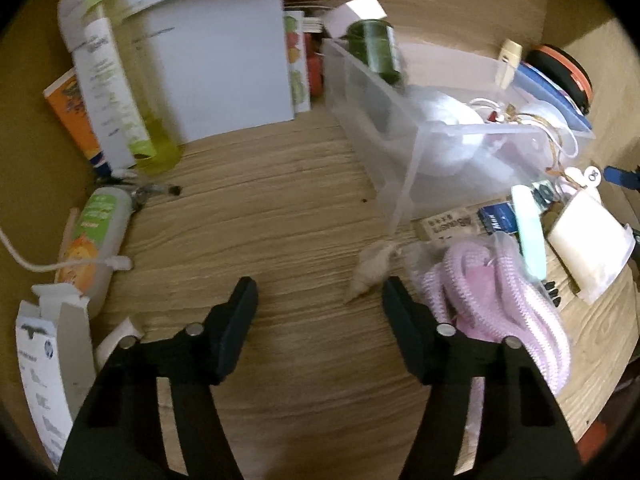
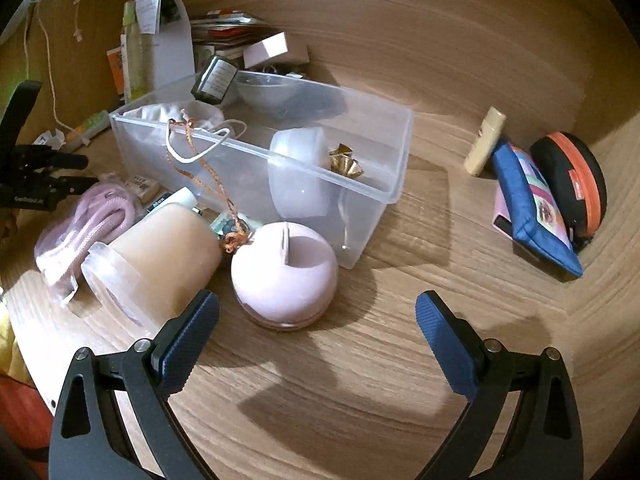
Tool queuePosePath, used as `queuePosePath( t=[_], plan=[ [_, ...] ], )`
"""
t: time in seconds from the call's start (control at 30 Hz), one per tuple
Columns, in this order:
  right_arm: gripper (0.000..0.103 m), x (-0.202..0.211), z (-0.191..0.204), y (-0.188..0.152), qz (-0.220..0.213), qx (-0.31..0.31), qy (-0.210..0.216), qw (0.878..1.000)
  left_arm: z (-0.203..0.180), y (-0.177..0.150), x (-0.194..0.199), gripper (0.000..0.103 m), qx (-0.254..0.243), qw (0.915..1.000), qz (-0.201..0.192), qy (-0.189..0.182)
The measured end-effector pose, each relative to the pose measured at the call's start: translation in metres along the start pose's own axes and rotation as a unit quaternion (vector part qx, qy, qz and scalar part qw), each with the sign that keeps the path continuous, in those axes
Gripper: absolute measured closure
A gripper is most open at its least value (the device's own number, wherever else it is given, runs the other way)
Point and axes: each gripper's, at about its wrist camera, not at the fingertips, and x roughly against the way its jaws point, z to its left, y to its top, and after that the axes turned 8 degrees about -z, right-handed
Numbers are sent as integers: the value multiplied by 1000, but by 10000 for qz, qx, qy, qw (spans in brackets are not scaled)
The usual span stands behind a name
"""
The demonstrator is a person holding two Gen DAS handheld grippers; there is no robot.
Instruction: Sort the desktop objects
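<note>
My left gripper point(image 1: 318, 302) hovers open over bare wooden desk point(image 1: 280, 220), nothing between its fingers. A crumpled beige scrap point(image 1: 372, 268) lies just beyond its right finger, and a bagged pink cord point(image 1: 492, 292) lies to the right. A clear plastic bin point(image 1: 400, 184) holding white items stands further back. My right gripper point(image 2: 318, 304) is open and empty too. Just past its left finger sit a pink round case point(image 2: 284, 280) and a cream candle jar point(image 2: 160, 256) on its side, in front of the bin point(image 2: 256, 152).
At the left lie a green-and-orange tube point(image 1: 96, 240), a white cord and an opened box point(image 1: 52, 360); a yellow-green bottle point(image 1: 136, 92) and papers stand behind. To the right lean a blue pouch point(image 2: 532, 216), a black-orange round case point(image 2: 572, 184) and a cream stick point(image 2: 484, 140).
</note>
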Motion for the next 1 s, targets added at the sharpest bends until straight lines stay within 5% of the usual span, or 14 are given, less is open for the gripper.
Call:
queuePosePath(
  t=[0.1,0.17,0.47,0.53,1.0],
  plan=[
    [6,-4,0,2,2,24,98,9999,-5,3,-4,45,-109,9999,9,-93],
    [8,-6,2,4,3,64,162,9998,-8,7,-6,62,-171,9997,0,-162],
    [34,-17,7,9,65,117,402,9991,-18,10,-6,87,-325,9991,-20,-279],
    [43,-21,7,8,113,76,490,9987,-20,9,-5,87,-381,9990,-44,-224],
    [43,4,-18,4,-207,-462,344,9981,-2,21,23,87,-128,9981,-576,190]
  ],
)
